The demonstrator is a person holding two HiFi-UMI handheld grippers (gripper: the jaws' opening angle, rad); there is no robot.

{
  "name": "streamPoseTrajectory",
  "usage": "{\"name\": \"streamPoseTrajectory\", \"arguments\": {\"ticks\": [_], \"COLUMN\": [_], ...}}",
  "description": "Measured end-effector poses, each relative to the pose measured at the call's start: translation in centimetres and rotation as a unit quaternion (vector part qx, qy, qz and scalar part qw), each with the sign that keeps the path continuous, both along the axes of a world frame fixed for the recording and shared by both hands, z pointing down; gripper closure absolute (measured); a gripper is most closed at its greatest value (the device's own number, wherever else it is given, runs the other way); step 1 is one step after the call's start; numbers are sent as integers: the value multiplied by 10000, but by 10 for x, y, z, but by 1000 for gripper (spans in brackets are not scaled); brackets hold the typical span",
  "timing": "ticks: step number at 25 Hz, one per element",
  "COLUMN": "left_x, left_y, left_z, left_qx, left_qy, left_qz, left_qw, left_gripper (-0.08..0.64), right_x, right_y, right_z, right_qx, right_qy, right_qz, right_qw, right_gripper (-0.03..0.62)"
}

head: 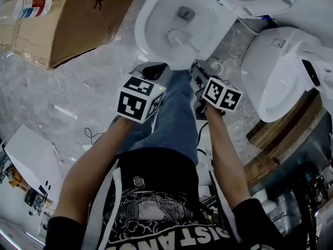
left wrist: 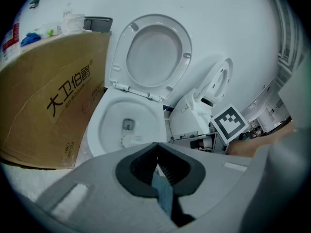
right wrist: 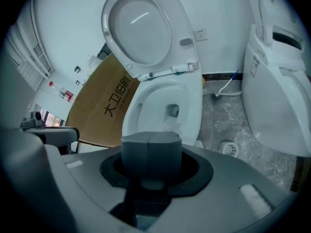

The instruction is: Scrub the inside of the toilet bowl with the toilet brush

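Note:
The white toilet bowl (head: 147, 31) stands open with its seat and lid raised (left wrist: 155, 52). A toilet brush is in it, its white head (head: 174, 36) low in the bowl beside the drain hole. My right gripper (head: 200, 70) is shut on the brush's grey handle (right wrist: 150, 149) at the bowl's near rim; the handle slants down into the bowl. The brush head (right wrist: 170, 125) shows just past the handle end. My left gripper (head: 153, 69) hangs at the rim's near left, shut and holding nothing. The bowl (left wrist: 104, 125) and brush head (left wrist: 129, 140) lie ahead of it.
A large cardboard box (head: 73, 14) stands left of the toilet, with a bottle (head: 32, 7) on it. A second white toilet (head: 281, 72) sits on a wooden pallet (head: 276, 139) at the right. A small white round holder (head: 216, 64) is on the floor between them. My jeans leg (head: 177, 119) is below.

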State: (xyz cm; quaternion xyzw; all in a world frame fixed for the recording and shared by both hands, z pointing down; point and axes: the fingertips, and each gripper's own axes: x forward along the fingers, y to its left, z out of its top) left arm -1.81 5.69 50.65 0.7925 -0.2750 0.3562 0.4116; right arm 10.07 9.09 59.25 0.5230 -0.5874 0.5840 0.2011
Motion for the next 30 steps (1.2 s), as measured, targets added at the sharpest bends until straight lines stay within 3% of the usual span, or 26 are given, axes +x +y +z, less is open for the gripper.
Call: {"name": "streamPoseTrajectory", "arguments": {"ticks": [4, 14, 23, 30], "left_x": [-3, -24, -21, -41], "left_y": [1, -16, -21, -16], "left_z": [4, 14, 15, 29], "left_qx": [-62, -151, -174, -241], "left_qy": [-53, -144, -67, -169], "left_qz": [-171, -834, -955, -1068], "left_qw": [9998, 9963, 9952, 9938], "left_gripper": [565, 565, 565, 565], "right_x": [-17, 4, 20, 32], "right_y": [-17, -95, -82, -100], "right_z": [2, 14, 27, 56], "right_qx": [125, 272, 12, 9], "right_qy": [-242, -20, 151, 401], "right_qz": [-67, -273, -269, -117], "right_qw": [9996, 9993, 9995, 9991], "right_gripper": [429, 430, 430, 430]}}
